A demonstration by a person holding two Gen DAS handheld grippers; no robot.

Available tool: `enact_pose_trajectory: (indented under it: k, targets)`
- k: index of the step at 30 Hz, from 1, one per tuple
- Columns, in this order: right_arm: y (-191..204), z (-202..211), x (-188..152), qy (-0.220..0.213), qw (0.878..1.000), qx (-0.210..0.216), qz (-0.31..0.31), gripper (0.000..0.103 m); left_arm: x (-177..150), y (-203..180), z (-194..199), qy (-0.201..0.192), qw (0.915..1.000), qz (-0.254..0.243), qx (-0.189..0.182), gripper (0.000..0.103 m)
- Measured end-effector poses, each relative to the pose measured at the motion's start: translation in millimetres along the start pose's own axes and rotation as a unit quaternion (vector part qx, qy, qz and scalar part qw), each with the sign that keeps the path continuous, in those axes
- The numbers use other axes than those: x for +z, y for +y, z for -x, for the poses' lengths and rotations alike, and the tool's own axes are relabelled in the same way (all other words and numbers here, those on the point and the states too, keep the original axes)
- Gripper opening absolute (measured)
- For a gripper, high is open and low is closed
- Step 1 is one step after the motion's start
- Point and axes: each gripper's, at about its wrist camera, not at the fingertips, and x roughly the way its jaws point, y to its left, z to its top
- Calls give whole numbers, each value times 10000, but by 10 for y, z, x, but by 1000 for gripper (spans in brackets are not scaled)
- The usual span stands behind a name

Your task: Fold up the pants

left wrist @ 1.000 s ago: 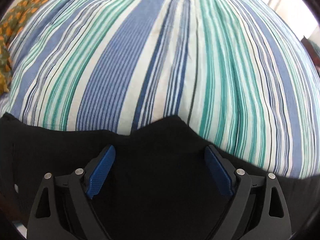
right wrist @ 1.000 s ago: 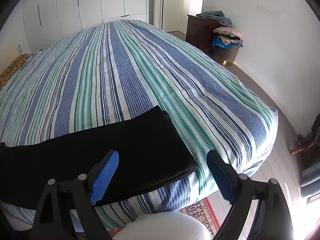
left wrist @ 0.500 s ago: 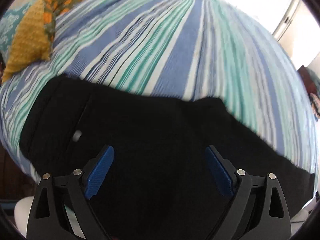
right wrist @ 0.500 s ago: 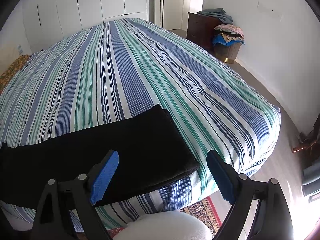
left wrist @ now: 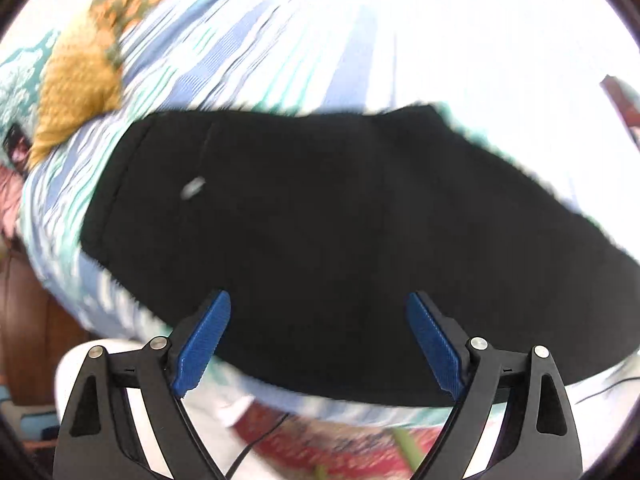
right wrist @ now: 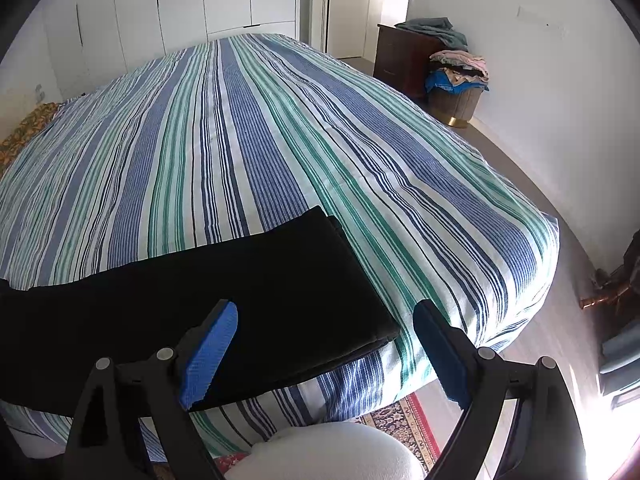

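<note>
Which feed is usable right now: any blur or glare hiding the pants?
Left wrist: motion-blurred, the upper bedspread blown out white, the pants a featureless black mass. Right wrist: sharp and evenly lit, the pants' folded edge crisp; glare only at the lower right floor; fisheye bends the bed.

The left gripper (left wrist: 318, 336) has black angular arms with triangular cut-outs, silver round screws at the joints, and ribbed blue pads (left wrist: 204, 344). The right gripper (right wrist: 325, 350) matches it: black frame, silver screws, blue textured fingertips (right wrist: 208, 354).
</note>
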Motion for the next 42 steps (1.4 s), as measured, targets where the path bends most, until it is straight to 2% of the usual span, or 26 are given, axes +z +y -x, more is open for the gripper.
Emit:
enact_pose_trajectory:
  k: [2,4,8,11,13,17,22,23,24,26,28,29,30,32,34,36,37,39,42]
  targets:
    - [-29,0,-2,3,10000,43,-87,89,-16,-275,46,-265,9990,-161,-318,91]
    - [-59,-17,2,38,9998,99,-172,89,-58,-532,-41,-351,9976,-421,-421,91]
    - [-151,-3,-11,-1,9986,331,-401,89,-276,-852,-453,124,9959,-866,-235,89]
    - [-381,9,-51,-80,9917,855,-960,89,-393,-989,-438,-53,9921,-1250,12,90]
    - [-597,-39,-104,-41,9790,1301,-1571,89,-359,-939,-436,22,9931,-1164,-132,90]
    - [-1023,-199,-267,109,9344,2023,-2931,89,-324,-891,-459,44,9943,-1029,-274,91]
    - [-1200,-258,-370,202,8856,2697,-3775,89,-358,-984,-462,-27,9941,-1067,-195,93]
    - [-1202,-291,-345,278,8826,2766,-3790,89,-352,-989,-470,-34,9941,-1067,-204,93]
    - [-1197,-334,-289,370,8854,2789,-3701,89,-348,-993,-476,-46,9940,-1070,-213,94]
    - [-1189,-457,-138,594,8967,2796,-3379,89,-355,-918,-465,-75,9939,-1076,-230,94]
    - [-1217,-578,-40,800,9057,2613,-3241,89,-372,-910,-456,-89,9940,-1063,-236,94]
    - [-1248,-624,-33,891,9059,2479,-3317,89,-382,-900,-442,-93,9941,-1053,-237,94]
    - [-1287,-658,-48,934,9006,2459,-3460,89,-388,-899,-437,-99,9942,-1043,-237,94]
    - [-1330,-709,-101,953,8831,2699,-3719,89,-505,-845,-367,-111,9942,-1043,-228,94]
    - [-1297,-748,-113,1062,8811,2829,-3637,89,-500,-824,-362,-108,9942,-1051,-215,95]
    - [-1272,-776,-147,1303,8856,2746,-3512,89,-504,-788,-335,-103,9943,-1041,-228,95]
    - [-1274,-774,-181,1369,8836,2723,-3555,89,-507,-784,-333,-105,9943,-1033,-231,95]
    - [-1280,-768,-236,1408,8732,2824,-3715,89,-499,-807,-333,-105,9944,-1028,-220,95]
    - [-1258,-808,-257,1421,8541,3209,-3838,88,-490,-811,-342,-104,9945,-1023,-217,96]
